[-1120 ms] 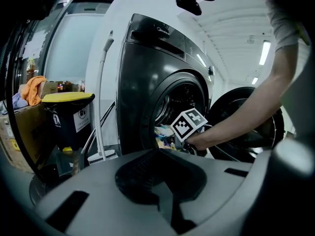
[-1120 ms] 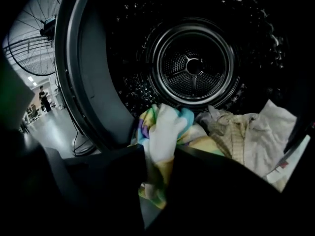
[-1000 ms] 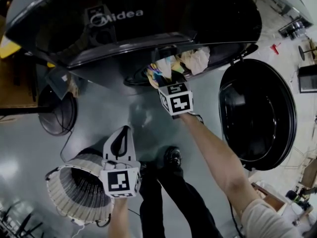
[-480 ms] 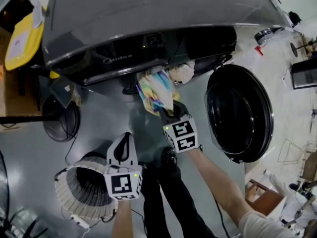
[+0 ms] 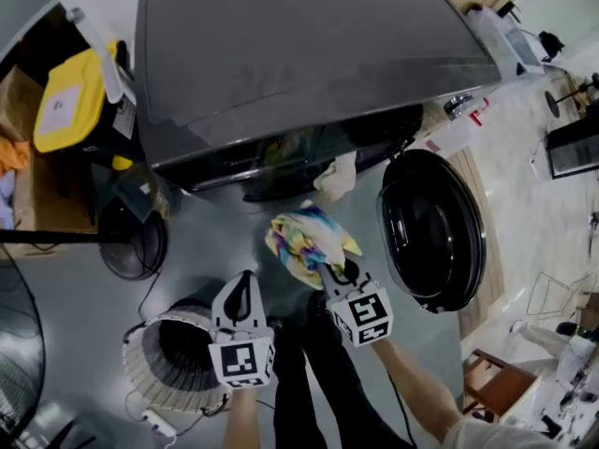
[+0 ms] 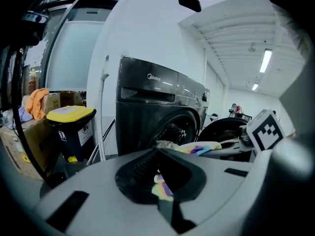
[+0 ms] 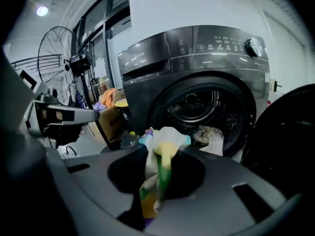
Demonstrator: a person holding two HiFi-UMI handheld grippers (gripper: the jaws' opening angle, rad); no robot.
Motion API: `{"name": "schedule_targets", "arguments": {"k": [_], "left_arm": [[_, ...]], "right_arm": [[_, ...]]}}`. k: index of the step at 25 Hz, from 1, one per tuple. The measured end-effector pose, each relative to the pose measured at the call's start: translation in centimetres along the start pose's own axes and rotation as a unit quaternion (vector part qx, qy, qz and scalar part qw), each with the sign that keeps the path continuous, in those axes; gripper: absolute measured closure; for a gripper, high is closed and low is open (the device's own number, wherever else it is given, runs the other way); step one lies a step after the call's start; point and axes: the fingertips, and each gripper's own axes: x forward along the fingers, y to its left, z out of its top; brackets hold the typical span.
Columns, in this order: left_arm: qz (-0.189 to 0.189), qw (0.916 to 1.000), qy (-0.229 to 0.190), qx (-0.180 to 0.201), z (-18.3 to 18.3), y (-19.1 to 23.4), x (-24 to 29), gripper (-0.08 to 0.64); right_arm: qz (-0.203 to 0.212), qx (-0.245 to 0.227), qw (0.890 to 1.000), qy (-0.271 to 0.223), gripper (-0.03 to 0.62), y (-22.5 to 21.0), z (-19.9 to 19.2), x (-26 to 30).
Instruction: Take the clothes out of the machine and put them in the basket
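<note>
My right gripper (image 5: 329, 271) (image 7: 158, 167) is shut on a crumpled multicoloured cloth (image 5: 307, 239) (image 7: 162, 140). It holds the cloth in the air in front of the dark front-loading washing machine (image 5: 299, 73) (image 7: 197, 82), clear of the drum opening. A cream garment (image 5: 337, 178) (image 7: 209, 136) hangs out over the lip of that opening. The round door (image 5: 435, 232) stands swung open to the right. My left gripper (image 5: 246, 279) (image 6: 157, 154) is shut, with its tips together over the right rim of the white ribbed basket (image 5: 140, 363). A small coloured patch shows in its hollow; what it is I cannot tell.
A yellow-lidded bin (image 5: 70, 96) (image 6: 74, 114) and cardboard boxes (image 5: 28, 166) stand left of the machine. A standing fan (image 7: 56, 58) and a round fan base (image 5: 131, 241) are on the left. My legs and a shoe (image 5: 314, 372) are between the basket and the door.
The right gripper has drawn the coloured cloth out of the drum opening, up and back away from the machine. The left gripper has stayed shut over the basket while both rose.
</note>
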Motion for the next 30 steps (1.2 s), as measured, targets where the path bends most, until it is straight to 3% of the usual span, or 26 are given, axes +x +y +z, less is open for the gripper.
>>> {"name": "schedule_targets", "arguments": {"k": [7, 18, 23, 30], "left_arm": [[0.007, 0.9999, 0.001, -0.008, 3.8, -1.7, -3.9, 0.543], [0.036, 0.9987, -0.033, 0.013, 16.9, -3.6, -10.5, 0.543], [0.066, 0.9959, -0.056, 0.028, 22.5, -3.5, -13.5, 0.543], [0.121, 0.9901, -0.071, 0.008, 25.2, -3.7, -18.1, 0.543]], "right_arm": [[0.019, 0.003, 1.0, 0.006, 0.517, 3.7, 3.5, -6.8], [0.051, -0.041, 0.997, -0.039, 0.515, 7.1, 17.3, -16.9], [0.065, -0.075, 0.993, -0.064, 0.515, 7.4, 23.7, -19.6], [0.097, -0.105, 0.986, -0.081, 0.515, 7.6, 28.0, -22.3]]}}
